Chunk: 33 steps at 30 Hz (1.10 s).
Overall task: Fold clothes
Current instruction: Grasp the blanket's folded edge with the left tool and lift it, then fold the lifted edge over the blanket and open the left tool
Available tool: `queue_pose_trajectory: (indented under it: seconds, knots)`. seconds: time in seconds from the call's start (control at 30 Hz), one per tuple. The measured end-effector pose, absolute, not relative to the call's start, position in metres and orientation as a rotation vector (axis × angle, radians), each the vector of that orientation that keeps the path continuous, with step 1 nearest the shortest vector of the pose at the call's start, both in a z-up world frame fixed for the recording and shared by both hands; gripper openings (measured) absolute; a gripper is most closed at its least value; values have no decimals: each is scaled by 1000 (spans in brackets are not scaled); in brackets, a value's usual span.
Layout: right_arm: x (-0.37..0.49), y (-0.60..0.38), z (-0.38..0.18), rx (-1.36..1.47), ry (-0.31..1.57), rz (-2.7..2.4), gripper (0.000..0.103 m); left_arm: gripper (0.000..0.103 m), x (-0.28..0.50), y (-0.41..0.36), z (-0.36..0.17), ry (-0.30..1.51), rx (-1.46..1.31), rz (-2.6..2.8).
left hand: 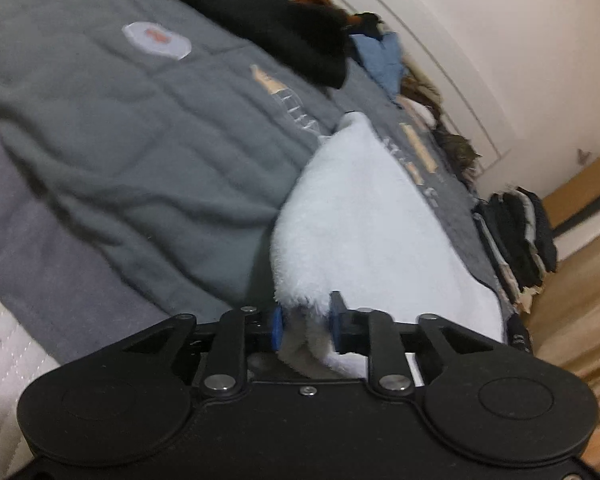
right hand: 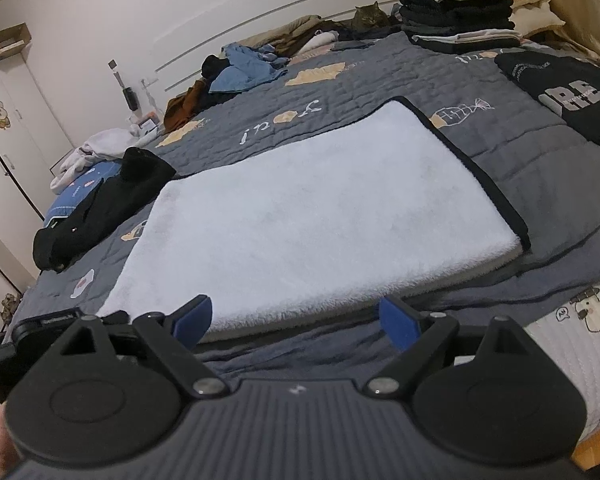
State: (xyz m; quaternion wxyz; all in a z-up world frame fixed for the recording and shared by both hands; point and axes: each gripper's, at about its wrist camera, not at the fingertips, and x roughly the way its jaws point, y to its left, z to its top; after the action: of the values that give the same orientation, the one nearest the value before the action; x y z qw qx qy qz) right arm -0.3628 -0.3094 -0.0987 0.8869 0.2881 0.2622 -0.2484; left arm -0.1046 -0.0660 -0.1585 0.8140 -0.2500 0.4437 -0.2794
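A white fleecy garment [right hand: 312, 208] with a black lining edge lies folded flat on the grey quilted bedspread [right hand: 380, 92]. My left gripper [left hand: 306, 326] is shut on a corner of this white fleece [left hand: 360, 216] and lifts it off the quilt. My right gripper [right hand: 296, 322] is open and empty, just in front of the fleece's near edge. The left gripper's body also shows at the lower left of the right wrist view [right hand: 44, 324].
A black garment [right hand: 104, 204] lies left of the fleece. A folded black printed shirt [right hand: 564, 92] lies at the right. A stack of folded clothes [right hand: 456, 4] and a cat [right hand: 370, 16] are at the back. Unfolded clothes [right hand: 240, 68] are piled far left.
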Motion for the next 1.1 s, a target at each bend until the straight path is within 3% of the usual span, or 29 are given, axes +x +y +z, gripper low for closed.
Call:
queue_pose_trajectory:
  seconds: [0.07, 0.2, 0.23, 0.37, 0.7, 1.1]
  knots:
    - [-364, -310, -100, 598, 550, -518, 90, 39, -102, -67, -163, 965, -546, -585]
    - [-367, -310, -102, 601, 557, -523, 91, 43, -102, -71, -164, 961, -557, -579]
    - [-368, -310, -102, 604, 557, -524, 91, 42, -102, -72, -165, 959, -560, -576]
    - [-372, -313, -103, 614, 553, -525, 91, 17, -103, -70, -160, 928, -571, -582]
    - [-383, -321, -104, 644, 542, -538, 91, 13, -124, -89, -130, 779, -513, -704]
    - [-399, -329, -106, 681, 526, -566, 91, 13, -182, -168, -98, 570, -202, -934]
